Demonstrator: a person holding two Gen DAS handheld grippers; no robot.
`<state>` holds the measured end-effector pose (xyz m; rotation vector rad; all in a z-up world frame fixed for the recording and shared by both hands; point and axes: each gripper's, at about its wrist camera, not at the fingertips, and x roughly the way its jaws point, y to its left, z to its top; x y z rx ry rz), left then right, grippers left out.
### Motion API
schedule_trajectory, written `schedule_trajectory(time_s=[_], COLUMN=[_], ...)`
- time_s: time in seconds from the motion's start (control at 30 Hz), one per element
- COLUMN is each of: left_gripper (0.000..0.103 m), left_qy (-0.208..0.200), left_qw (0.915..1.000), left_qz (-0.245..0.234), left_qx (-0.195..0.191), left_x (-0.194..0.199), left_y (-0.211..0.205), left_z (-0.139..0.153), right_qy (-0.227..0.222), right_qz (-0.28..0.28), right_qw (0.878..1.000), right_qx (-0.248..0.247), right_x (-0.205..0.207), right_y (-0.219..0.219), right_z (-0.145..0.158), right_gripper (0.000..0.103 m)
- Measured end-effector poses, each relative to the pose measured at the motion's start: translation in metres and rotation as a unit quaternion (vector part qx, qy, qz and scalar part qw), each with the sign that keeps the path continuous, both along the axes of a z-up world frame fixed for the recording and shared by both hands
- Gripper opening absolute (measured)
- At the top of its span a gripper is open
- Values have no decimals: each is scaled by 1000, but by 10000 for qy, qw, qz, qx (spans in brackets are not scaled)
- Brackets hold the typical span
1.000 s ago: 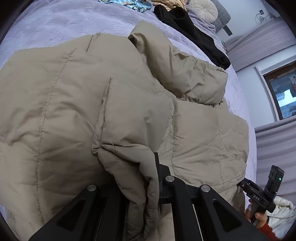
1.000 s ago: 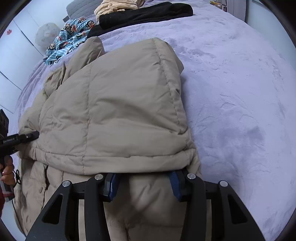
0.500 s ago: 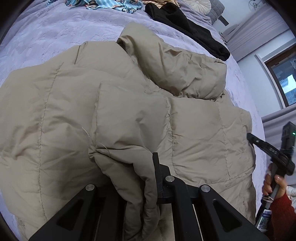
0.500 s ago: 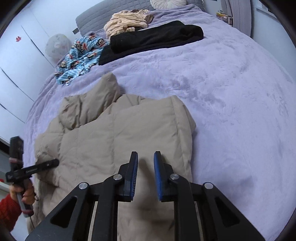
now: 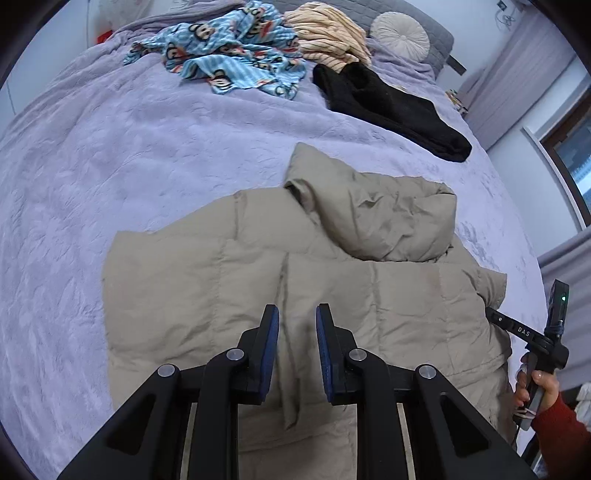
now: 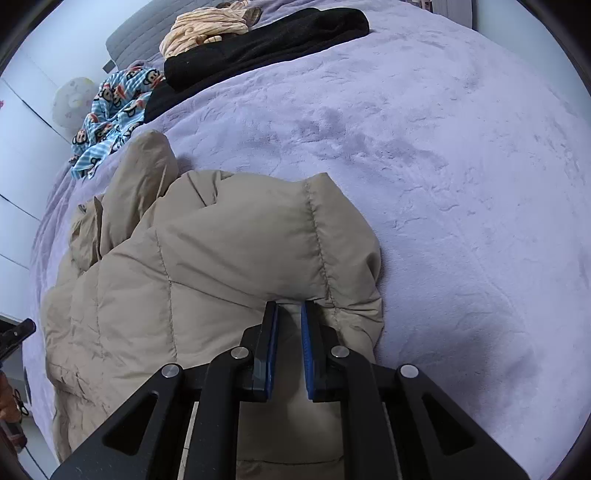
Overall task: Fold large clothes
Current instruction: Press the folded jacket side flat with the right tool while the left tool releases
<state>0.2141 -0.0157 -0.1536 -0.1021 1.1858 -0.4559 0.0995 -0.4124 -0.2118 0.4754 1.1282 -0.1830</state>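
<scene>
Beige quilted puffer jacket (image 5: 332, 288) lies partly folded on the lilac plush bed cover (image 5: 110, 166), hood (image 5: 380, 218) bunched toward the far side, one sleeve panel folded across the body.

Diffs vs a second ago: left tool (image 5: 297, 347) was pinching a thick fold of jacket fabric; that fold is now out of the pads and lies flat. The jaws have just been opening, a narrow gap with nothing between them, and the tool sits higher over the jacket, so more of the bed shows. Right tool (image 6: 289, 343) stood wide apart over the jacket edge; its jaws have just been closing and are now nearly together at the folded edge of the jacket. Fabric sits right at the blue pad tips (image 6: 273, 325); cannot tell if it is actually nipped.

Readable text: "DAS" on the right tool's black arm (image 5: 524, 330), seen from the left wrist view, with a hand (image 5: 535, 387) in a red sleeve on its handle.

Further out, near the headboard: blue monkey-print cloth (image 5: 229, 62), cream striped garment (image 5: 328, 33), black garment (image 5: 391, 107), round pale cushion (image 5: 400, 33).
</scene>
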Motion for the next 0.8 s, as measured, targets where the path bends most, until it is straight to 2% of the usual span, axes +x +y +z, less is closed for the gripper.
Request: schedule_trajectory(time_s=[0.07,0.13,0.27,0.33,0.4,0.53,0.67,0.8], left_gripper=[22,22,22,22,22,22,22,22], left_qy=[-70,-102,58,10,-69,26,16,-34], left_qw=[9999,9995,9980,9970,9962,9975,9969,9973], left_qz=[-155,-217,-259,-311,-365,-298,-231,-55], left_qx=[22,207,579,714,792,634,757,725], left_x=[7,11,0,-8,-12,-9,-14,-32], left_y=[-23,-41,-43,-41,-41,-44,-44,-32], left_z=[-7,-18,-46,-56,-63,-71,-66,-43], right_qy=[-6,-12,-225,-226,-32,206,167,226], right_qz=[171,331,395,381,270,78,182,277], right_qw=[9998,9993,9985,9983,9988,9998,9991,9970], right_qx=[-114,-196,-319,-378,-419,3,-355,-691], right_x=[1,3,-2,-1,3,5,6,2], right_y=[7,12,9,2,-9,-25,-17,-11], right_z=[4,11,32,34,23,-16,-21,-2], right_gripper=[12,12,12,12,12,11,11,16])
